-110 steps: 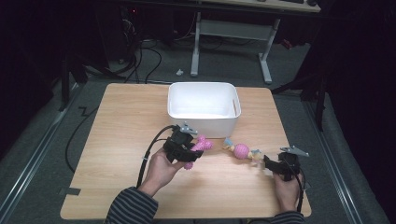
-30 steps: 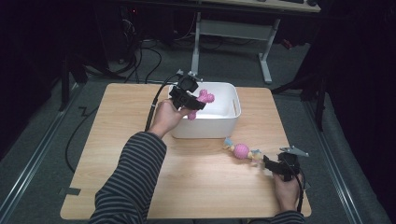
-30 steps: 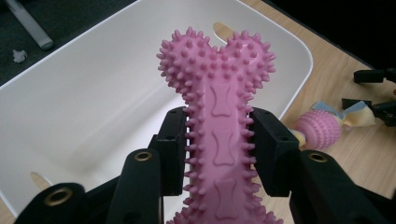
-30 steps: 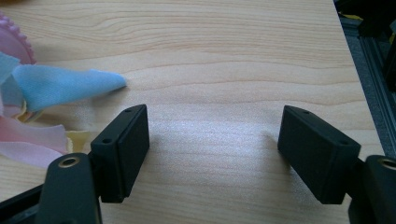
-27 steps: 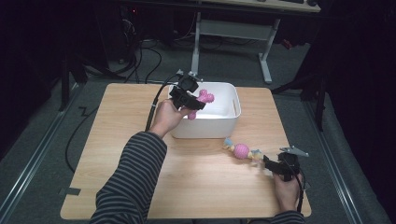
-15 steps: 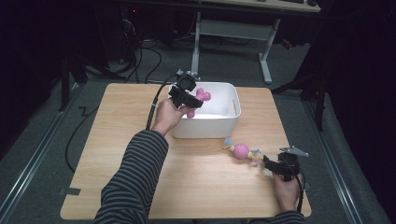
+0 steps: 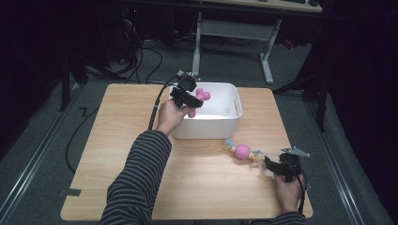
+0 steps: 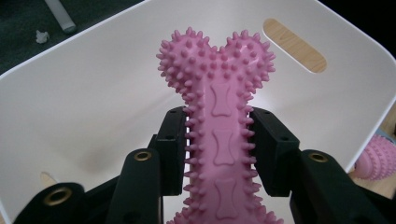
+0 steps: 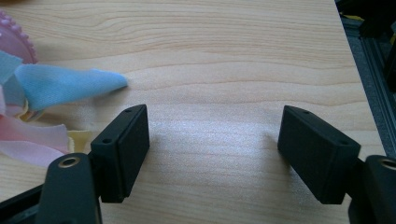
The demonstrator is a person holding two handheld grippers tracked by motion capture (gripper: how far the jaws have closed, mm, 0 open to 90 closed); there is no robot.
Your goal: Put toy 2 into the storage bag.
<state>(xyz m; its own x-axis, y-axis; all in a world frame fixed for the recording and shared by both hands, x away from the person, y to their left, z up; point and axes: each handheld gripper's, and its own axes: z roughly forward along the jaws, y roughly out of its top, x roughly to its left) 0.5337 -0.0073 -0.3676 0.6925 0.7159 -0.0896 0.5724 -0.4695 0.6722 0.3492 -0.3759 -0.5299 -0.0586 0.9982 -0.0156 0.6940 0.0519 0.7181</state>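
Left gripper view: left hand-held gripper (image 8: pixel 218 154) is clamped on the pink bone (image 8: pixel 219 135), pads pinching its shaft from both sides. The bone's long axis runs straight out along the jaws, spiky knob end ahead of the fingertips, the other end back toward the hand.

Key relation: the white bin (image 8: pixel 93 93) sits directly beyond and below the bone. Knob end is over the bin's inside, near the far wall with the slot handle. High view agrees: left hand-held gripper (image 7: pixel 190 99) is over the bin's (image 7: pixel 234 101) near-left rim, bone (image 7: pixel 199 98) poking over the opening.

My read: a drop is the step in hand, and letting go here should land the bone inside. Since the bone points across the bin, the tail end near the rim is the part that could catch.

Right hand-held gripper (image 9: pixel 212 140) rests on the desk (image 9: pixel 224 56), jaws spread wide, nothing between them. Ball toy (image 7: pixel 242 151) with cloth strips lies just ahead and to its left; the blue strip (image 9: pixel 70 84) is near the left pad, not touching. Right hand is the nearer one for that toy.
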